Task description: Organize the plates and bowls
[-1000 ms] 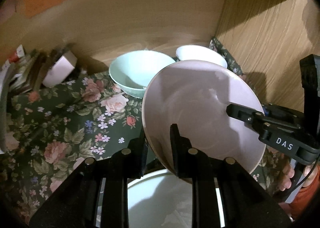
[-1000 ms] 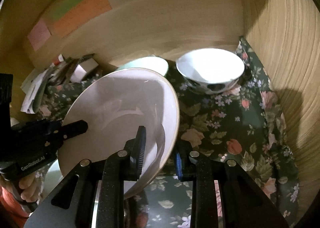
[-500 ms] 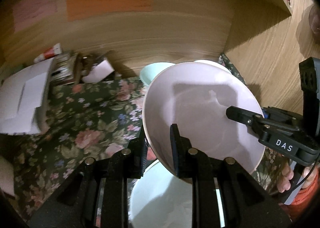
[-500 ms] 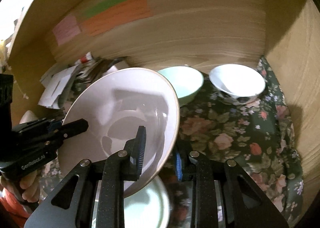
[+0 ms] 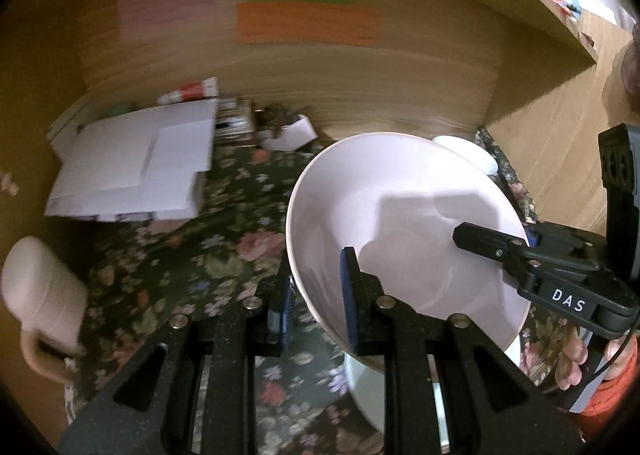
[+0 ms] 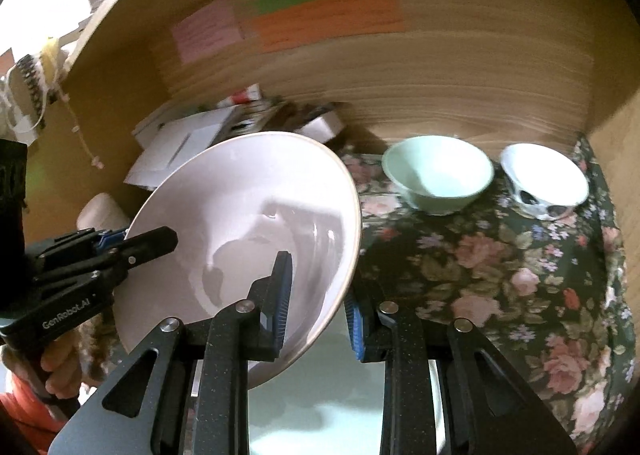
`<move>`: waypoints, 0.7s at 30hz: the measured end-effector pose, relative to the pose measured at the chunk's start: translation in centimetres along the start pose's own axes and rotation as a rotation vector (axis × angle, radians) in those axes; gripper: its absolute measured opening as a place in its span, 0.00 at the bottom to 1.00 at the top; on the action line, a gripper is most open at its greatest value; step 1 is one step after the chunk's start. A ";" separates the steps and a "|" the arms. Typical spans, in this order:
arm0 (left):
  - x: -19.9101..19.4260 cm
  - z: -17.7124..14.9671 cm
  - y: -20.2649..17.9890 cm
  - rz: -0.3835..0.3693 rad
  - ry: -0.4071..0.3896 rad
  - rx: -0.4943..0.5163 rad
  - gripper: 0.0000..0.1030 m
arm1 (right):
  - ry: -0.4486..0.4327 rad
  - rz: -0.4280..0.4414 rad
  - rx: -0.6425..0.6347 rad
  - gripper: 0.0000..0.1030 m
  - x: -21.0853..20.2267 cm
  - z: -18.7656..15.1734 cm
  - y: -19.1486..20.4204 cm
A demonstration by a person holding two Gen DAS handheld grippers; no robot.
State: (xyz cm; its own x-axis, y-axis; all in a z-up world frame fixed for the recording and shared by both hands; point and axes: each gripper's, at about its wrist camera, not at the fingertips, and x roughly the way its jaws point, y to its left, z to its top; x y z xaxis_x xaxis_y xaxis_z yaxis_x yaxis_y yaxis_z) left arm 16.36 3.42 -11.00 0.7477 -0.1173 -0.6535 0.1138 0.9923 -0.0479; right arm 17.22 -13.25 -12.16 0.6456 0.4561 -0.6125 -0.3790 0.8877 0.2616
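Observation:
Both grippers hold one large pale pink bowl [image 5: 404,215] tilted above the floral tablecloth. My left gripper [image 5: 316,307] is shut on its left rim; my right gripper [image 6: 318,303] is shut on its right rim, and the bowl [image 6: 240,223] fills the left of that view. A pale green plate [image 6: 344,387] lies below the bowl; it also shows in the left wrist view [image 5: 368,391]. A mint green bowl [image 6: 438,173] and a white patterned bowl [image 6: 544,179] stand at the back right, near the wooden wall.
White papers and boxes [image 5: 132,167] are piled at the back left. A beige mug [image 5: 40,311] stands at the left edge. Wooden walls close the back and right side [image 6: 616,127]. Coloured sticky notes [image 5: 304,19] hang on the back wall.
Both grippers have lifted the pink bowl higher and pulled back; the views have swung left and up. The back bowls look smaller, and the papers and mug have come into view.

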 end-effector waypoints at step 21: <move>-5.0 -5.8 8.1 0.131 0.001 -0.123 0.20 | 0.098 0.135 -0.102 0.22 4.4 -2.1 8.8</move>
State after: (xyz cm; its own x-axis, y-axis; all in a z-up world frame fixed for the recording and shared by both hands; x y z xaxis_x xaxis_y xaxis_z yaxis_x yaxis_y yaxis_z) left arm 9.72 12.25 -12.45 0.7506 0.0131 -0.6606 -0.0650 0.9964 -0.0542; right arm 15.33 -3.56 -14.11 0.5184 0.5580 -0.6480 -0.5262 0.8055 0.2726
